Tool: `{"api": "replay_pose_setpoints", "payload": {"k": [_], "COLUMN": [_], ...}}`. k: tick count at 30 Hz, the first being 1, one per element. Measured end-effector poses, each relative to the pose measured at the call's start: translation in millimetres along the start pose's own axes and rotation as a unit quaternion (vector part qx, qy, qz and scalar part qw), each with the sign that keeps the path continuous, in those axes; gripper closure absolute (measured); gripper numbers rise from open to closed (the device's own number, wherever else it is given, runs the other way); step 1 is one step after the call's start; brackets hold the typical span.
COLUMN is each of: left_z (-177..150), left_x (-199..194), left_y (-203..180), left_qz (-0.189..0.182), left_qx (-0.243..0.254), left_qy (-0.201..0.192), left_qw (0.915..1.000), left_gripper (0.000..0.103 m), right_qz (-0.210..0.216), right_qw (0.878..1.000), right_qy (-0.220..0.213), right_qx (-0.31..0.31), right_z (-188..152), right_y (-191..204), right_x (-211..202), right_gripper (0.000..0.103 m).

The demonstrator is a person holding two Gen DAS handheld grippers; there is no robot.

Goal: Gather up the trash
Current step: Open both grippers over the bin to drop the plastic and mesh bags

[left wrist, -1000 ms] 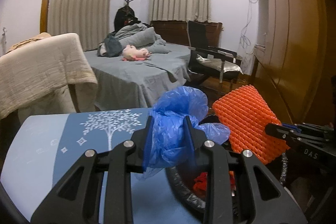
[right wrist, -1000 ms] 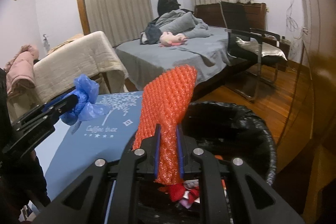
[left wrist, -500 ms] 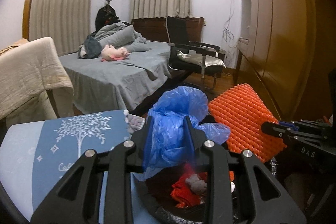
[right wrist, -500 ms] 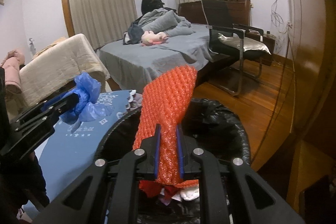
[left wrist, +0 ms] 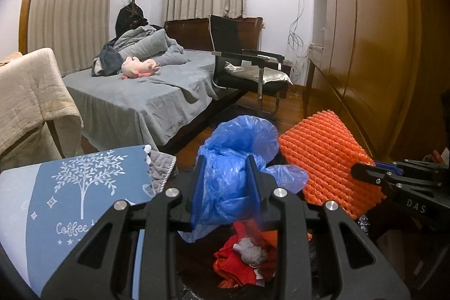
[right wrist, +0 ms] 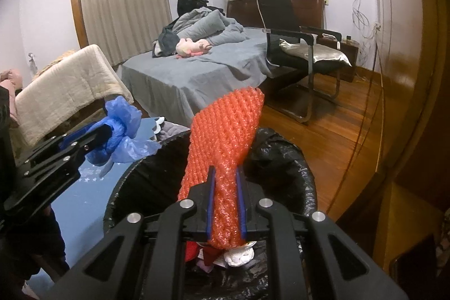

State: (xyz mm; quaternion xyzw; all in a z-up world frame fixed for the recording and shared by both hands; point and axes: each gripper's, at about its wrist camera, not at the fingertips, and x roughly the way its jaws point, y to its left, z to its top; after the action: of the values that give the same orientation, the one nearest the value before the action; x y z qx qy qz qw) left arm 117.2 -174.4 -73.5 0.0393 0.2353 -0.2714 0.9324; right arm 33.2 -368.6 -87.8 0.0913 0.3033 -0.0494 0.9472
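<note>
A crumpled blue plastic bag [left wrist: 230, 176] is pinched in my left gripper [left wrist: 226, 167], which is shut on it and hangs over the bin's left rim. From the right wrist view the same blue plastic bag [right wrist: 121, 134] and left gripper [right wrist: 98, 137] show at the left. My right gripper [right wrist: 225, 173] is shut on an orange foam fruit net [right wrist: 225, 145], held upright above the bin [right wrist: 284, 159], which has a black liner. The orange net [left wrist: 326, 165] and right gripper [left wrist: 362, 173] also appear at the right in the left wrist view. Red and white trash [left wrist: 244, 257] lies inside the bin.
A table with a blue tree-print cloth [left wrist: 70, 196] stands left of the bin. Beyond it are a grey bed [left wrist: 140, 94], a black chair [left wrist: 247, 69], a chair draped in a beige blanket [left wrist: 28, 92] and a wooden wardrobe [left wrist: 365, 47] on the right. Bare wooden floor [right wrist: 337, 125] lies behind the bin.
Both grippers have moved right, off the table and over the bin, each still gripping its piece. The bin's trash now shows below them.
</note>
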Motion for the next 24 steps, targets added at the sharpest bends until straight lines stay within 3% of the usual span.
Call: {"api": "replay_pose_setpoints", "payload": {"k": [7,14,17,19,24], "left_z": [-1.2,-9.1,-9.9,-9.5,-5.0], "left_x": [16.2,20.2,17.0,14.2,3.5], "left_y": [-2.2,-0.9,3.1,5.8,14.0], "left_qz": [-0.013,-0.023,-0.025,-0.021,-0.006], "left_qx": [-0.002,-0.009,-0.015,-0.017,-0.021], "left_qy": [0.014,0.027,0.024,0.023,0.016], "left_qw": [0.9998,0.9993,0.9993,0.9994,0.9996], "left_gripper": [0.072,0.052,0.038,0.037,0.023], "right_qz": [-0.010,-0.027,-0.034,-0.036,-0.046], "right_qw": [1.000,0.999,0.999,0.999,0.999], "right_qy": [0.011,0.028,0.033,0.032,0.022], "right_qx": [0.003,0.004,0.003,0.004,0.006], "right_z": [-2.5,-7.3,-9.2,-10.0,-8.7], "right_y": [-3.1,-9.5,-10.7,-12.6,-11.8], "right_x": [10.8,24.3,27.7,27.9,22.4], "right_gripper": [0.089,0.083,0.072,0.067,0.035]}}
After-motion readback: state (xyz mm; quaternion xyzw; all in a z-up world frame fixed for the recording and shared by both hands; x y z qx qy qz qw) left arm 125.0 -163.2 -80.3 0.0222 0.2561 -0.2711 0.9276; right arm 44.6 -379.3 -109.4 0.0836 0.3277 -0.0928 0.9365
